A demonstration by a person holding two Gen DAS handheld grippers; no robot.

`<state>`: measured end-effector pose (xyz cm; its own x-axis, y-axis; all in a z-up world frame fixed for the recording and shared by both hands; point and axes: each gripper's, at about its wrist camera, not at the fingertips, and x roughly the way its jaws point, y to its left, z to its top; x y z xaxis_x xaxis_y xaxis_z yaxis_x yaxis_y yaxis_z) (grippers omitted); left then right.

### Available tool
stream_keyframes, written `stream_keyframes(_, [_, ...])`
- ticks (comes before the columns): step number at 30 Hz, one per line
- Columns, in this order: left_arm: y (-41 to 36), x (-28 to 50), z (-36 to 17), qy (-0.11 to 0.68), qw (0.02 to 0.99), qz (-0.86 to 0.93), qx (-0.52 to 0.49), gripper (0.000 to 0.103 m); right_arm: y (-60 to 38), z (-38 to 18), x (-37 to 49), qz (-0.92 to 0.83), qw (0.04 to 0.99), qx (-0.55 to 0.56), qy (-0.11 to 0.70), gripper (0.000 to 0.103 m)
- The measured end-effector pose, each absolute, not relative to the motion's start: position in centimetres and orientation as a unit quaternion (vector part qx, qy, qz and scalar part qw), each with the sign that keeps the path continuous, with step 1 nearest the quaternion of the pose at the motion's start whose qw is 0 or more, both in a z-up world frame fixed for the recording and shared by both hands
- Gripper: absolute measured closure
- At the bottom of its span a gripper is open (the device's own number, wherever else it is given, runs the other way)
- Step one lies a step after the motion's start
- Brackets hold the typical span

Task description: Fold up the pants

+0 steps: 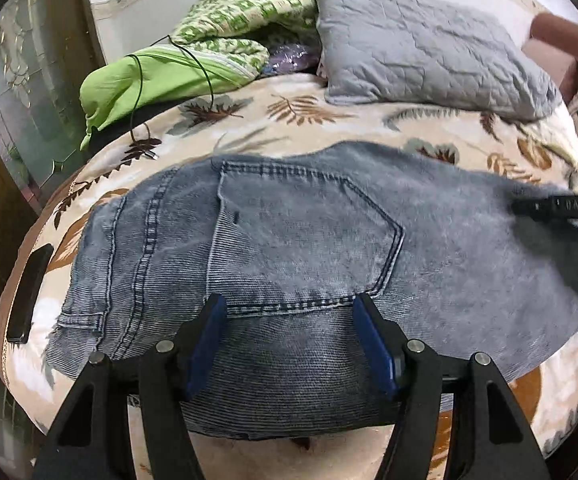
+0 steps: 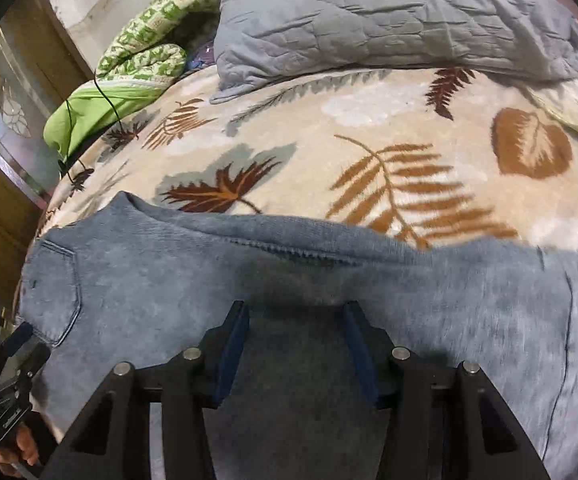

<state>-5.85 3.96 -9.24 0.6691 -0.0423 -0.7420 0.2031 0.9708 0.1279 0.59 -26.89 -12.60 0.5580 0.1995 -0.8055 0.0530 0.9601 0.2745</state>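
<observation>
pants (image 1: 289, 240) flat on bed (image 1: 329, 120), long axis left-right | left gripper (image 1: 291, 306) over pocket end, jaws apart, empty | right gripper (image 2: 295, 316) over legs, jaws apart, empty

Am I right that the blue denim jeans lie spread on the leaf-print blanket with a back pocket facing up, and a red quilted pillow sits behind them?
Not quite: the quilted pillow is grey, not red, as the left wrist view shows. The rest holds: the blue denim jeans lie spread on the leaf-print blanket with a back pocket facing up.
</observation>
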Motion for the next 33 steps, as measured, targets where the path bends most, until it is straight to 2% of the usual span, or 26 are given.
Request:
stream_keyframes(7, [3.5,-5.7,-9.6,0.395,0.910,-0.062,0.112,0.035,-27.3,-12.6,2.6,0.021,0.881,0.130,0.454,0.052])
stream_keyframes(15, [4.0,-6.3,-9.2,0.389,0.915,-0.058,0.089,0.035,-26.5,-9.5,-0.7,0.054,0.898,0.155,0.408,0.050])
stream_keyframes(23, [2.1,-7.1,-9.1,0.375,0.918,-0.077,0.106,0.035,-21.7,-10.9,-1.2,0.088,0.874,0.144,0.455,0.050])
stream_keyframes(33, [2.1,-6.8,-10.0,0.393,0.909,-0.072,0.116,0.035,-30.4,-11.6,-4.0,-0.010,0.870,0.210,0.445,0.050])
